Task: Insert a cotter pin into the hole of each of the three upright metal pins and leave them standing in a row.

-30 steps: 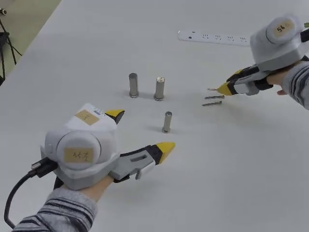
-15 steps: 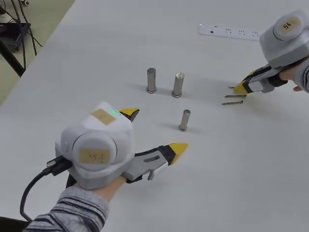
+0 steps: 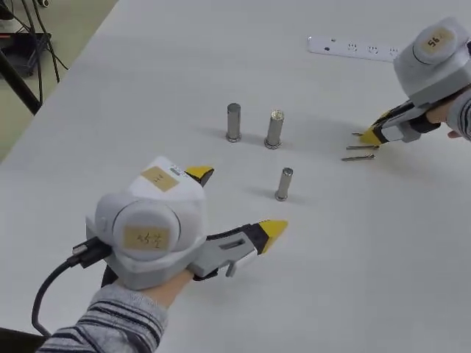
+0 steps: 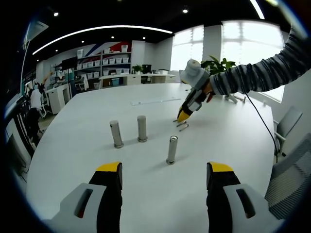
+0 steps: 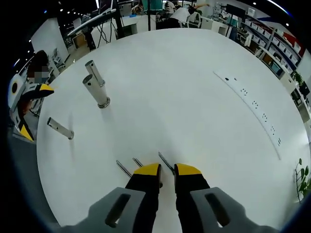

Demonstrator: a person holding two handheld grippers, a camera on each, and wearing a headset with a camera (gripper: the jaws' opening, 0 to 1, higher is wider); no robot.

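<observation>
Left gripper [image 3: 236, 200] was closest, jaws spread wide and holding nothing, just short of the front metal pin [image 3: 284, 184]. Beyond that pin stood the left rear pin [image 3: 234, 122] and the right rear pin [image 3: 274, 129], both upright. Well right of the front pin lay three cotter pins [image 3: 362, 147]. The right gripper [image 3: 370, 137] had narrow jaws at one pin's end, and I couldn't tell if it was gripping. Power strip [image 3: 353, 48] sat farthest.

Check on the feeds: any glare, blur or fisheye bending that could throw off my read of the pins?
Head view: soft even light, faint shadows beside the three metal pins, no glare on the table, sharp. Left gripper view: fisheye bows the table edge, windows blown out. Right gripper view: metal pins lean from distortion, cotter pins look crisp.
</observation>
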